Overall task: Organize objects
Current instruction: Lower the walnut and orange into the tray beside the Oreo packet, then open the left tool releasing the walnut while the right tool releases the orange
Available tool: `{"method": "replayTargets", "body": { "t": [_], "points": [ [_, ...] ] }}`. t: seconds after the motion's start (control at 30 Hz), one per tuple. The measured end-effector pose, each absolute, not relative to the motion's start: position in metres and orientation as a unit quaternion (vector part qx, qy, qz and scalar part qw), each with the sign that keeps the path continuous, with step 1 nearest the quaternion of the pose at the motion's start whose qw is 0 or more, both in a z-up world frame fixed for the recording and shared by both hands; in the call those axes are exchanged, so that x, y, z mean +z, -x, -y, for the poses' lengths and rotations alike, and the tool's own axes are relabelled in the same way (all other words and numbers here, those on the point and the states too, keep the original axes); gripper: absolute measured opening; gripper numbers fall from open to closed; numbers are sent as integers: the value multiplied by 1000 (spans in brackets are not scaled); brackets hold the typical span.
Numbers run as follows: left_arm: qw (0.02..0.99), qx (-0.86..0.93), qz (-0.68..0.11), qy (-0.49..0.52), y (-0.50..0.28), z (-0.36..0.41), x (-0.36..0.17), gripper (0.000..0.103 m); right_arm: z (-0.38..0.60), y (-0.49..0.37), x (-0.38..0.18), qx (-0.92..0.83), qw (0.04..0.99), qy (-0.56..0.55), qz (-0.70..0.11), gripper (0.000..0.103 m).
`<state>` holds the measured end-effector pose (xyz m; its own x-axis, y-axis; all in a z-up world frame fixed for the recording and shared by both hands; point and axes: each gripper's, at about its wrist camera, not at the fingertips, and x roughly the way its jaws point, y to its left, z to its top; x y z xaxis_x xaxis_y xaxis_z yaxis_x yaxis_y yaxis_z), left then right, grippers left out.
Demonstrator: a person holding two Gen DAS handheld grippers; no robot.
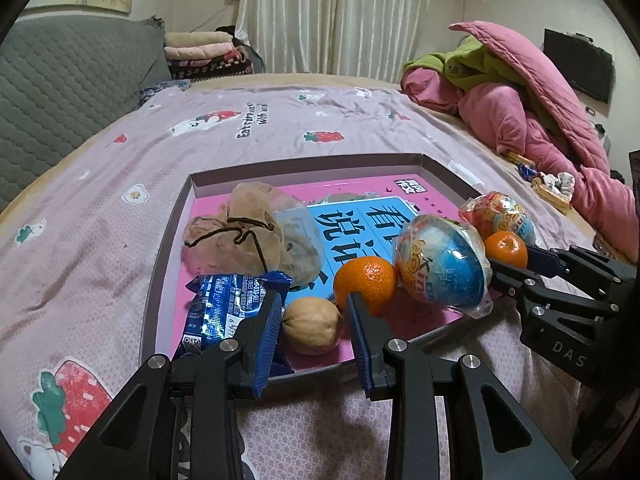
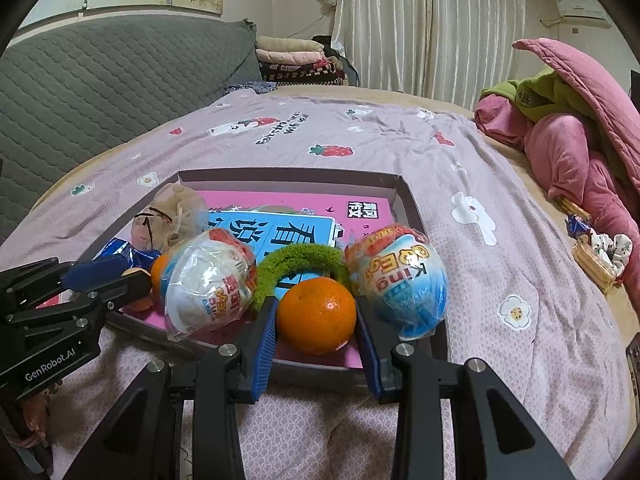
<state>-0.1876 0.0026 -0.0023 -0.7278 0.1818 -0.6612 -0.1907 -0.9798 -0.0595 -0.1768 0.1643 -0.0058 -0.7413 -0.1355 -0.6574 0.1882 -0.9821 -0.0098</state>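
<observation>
An orange tangerine (image 2: 317, 317), a fuzzy green ring (image 2: 299, 262) and a blue-and-white wrapped egg (image 2: 400, 284) lie on a pink book (image 2: 280, 204), atop a mauve strawberry-print bedsheet (image 2: 400, 152).

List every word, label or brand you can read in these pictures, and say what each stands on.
"GenRobot.AI": on the left tongs, seen from the right wrist.
"DAS": on the right tongs, cut off at the frame edge.
"King", upside down: on the toy egg wrapper; the rest is garbled.
"看说": large characters on the pink book, partly covered.
Bedsheet script: upside down and blurred.
Blue packet print: too small.
</observation>
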Motion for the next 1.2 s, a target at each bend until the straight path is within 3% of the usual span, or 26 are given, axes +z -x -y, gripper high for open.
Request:
{"method": "replayTargets", "body": {
  "t": [0.8,1.2],
  "points": [
    [101,930,7,354,186,2,1,35,-165,182,-8,-930,88,-356,-36,38],
    [103,932,8,348,182,2,5,50,-159,179,-5,-930,94,-354,-43,51]
  ]
}}
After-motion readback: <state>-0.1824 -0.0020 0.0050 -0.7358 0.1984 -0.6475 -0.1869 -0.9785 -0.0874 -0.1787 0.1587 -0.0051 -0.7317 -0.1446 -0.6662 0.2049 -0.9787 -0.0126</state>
